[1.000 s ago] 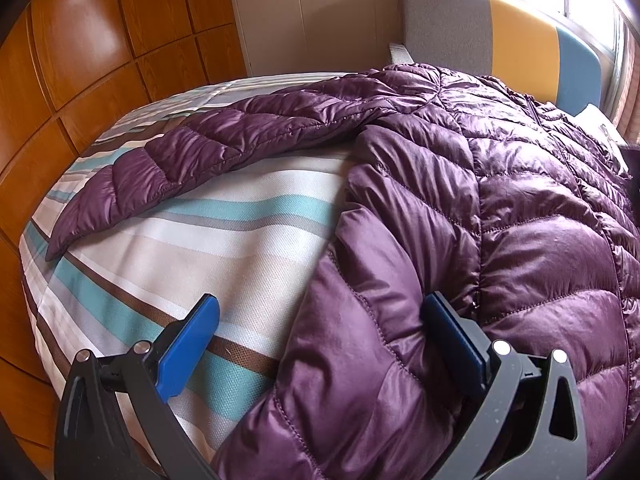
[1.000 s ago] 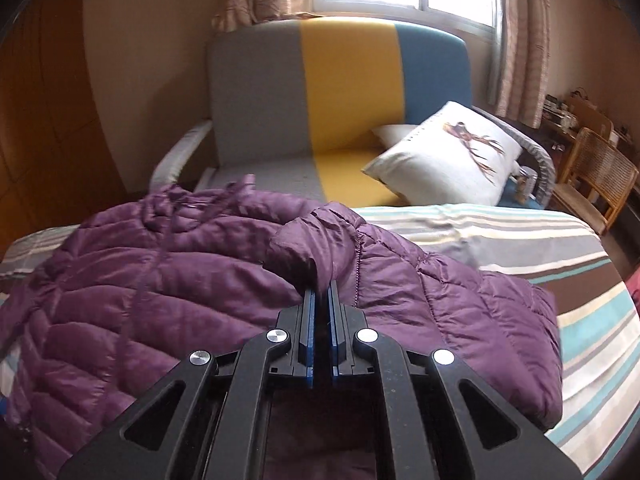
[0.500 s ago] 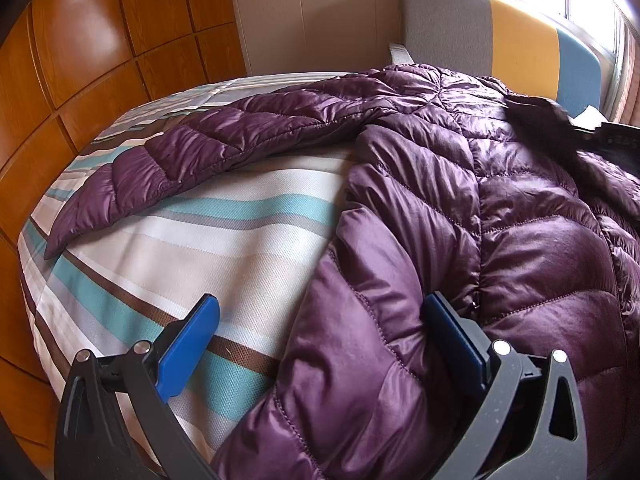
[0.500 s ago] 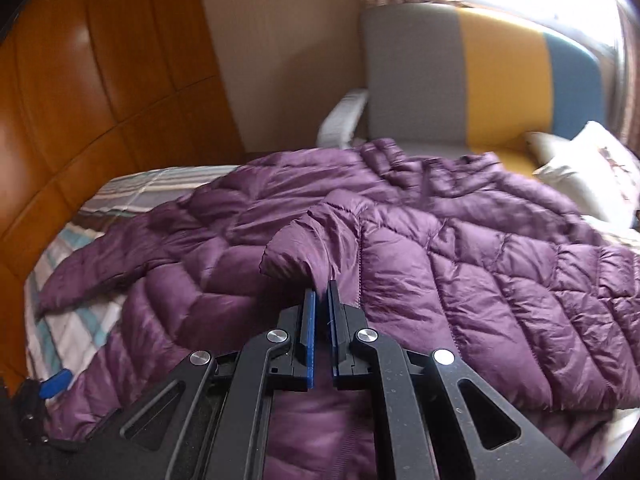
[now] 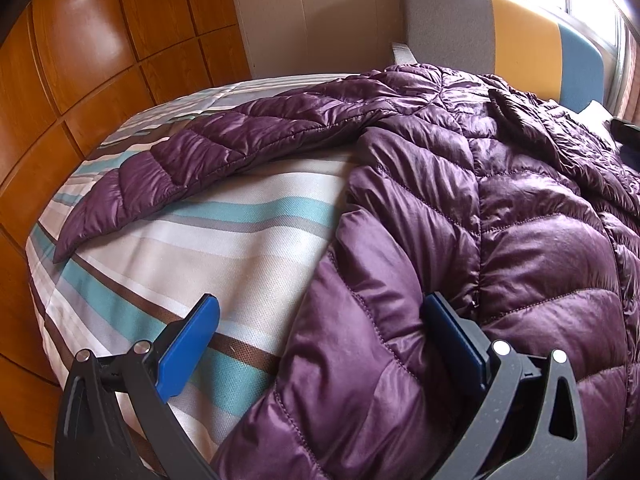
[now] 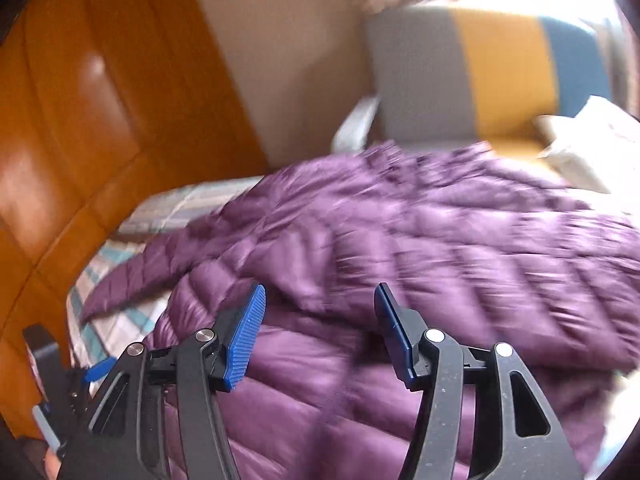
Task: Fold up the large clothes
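**Right sleeve folded in, left sleeve next**

Jacket [image 5: 500, 208] lies across the striped bed [image 5: 224, 240]. Right gripper [image 6: 320, 320] jaws just opened, nothing between them. Left gripper [image 5: 320, 340] spread wide over the near hem. Next, I reckon: grab the far-left sleeve [image 5: 192, 168], fold inward.

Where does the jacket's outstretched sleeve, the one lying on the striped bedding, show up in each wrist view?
Left wrist: the outstretched sleeve runs diagonally across the upper left, cuff toward the left edge.
Right wrist: the same sleeve is small and blurred at middle left, beyond the open right gripper.
Shared landmark: the grey, yellow and blue chair back, upper right in both.
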### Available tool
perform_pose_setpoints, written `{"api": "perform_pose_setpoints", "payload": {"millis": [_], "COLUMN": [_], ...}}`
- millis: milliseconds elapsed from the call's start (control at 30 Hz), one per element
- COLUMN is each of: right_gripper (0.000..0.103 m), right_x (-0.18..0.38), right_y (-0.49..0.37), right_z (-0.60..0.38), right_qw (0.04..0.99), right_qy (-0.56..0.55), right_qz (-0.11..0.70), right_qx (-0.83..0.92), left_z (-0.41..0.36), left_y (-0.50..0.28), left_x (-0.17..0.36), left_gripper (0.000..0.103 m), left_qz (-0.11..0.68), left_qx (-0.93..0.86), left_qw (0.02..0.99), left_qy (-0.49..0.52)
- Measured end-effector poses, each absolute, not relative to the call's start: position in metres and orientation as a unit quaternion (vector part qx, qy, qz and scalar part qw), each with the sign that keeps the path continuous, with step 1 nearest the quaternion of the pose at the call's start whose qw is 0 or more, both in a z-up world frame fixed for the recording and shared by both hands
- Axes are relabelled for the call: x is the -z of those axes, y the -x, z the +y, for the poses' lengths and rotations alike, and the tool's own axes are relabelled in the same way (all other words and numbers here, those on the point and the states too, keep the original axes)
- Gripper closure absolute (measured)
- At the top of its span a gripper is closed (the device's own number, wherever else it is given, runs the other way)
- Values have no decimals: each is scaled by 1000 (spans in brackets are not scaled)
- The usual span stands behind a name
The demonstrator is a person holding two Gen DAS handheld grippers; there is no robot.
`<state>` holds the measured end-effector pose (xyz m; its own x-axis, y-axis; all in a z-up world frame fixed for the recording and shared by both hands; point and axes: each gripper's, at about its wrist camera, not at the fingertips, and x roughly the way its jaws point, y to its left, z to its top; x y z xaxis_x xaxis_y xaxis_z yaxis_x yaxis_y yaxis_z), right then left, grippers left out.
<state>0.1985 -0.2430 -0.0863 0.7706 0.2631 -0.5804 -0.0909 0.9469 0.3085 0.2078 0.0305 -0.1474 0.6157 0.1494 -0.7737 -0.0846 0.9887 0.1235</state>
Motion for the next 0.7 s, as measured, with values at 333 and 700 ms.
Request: {"api": "perform_pose_setpoints", "payload": {"millis": [333,700], "right_gripper": [70,77], "right_x": [106,151], "right_y": [-154,-216], "right_z": [-420,-390], "right_qw": [893,895], "right_qy": [-271,-191], "right_qz": [277,364], "right_qx": [229,173], "left_z": [18,-37], "left_y": [-202,-218], "left_x": [97,76], "left_gripper": [2,2], "left_qz": [391,385], "left_qx": [-67,-8], "left_qw": [916,920], "left_qy": [-54,-77]}}
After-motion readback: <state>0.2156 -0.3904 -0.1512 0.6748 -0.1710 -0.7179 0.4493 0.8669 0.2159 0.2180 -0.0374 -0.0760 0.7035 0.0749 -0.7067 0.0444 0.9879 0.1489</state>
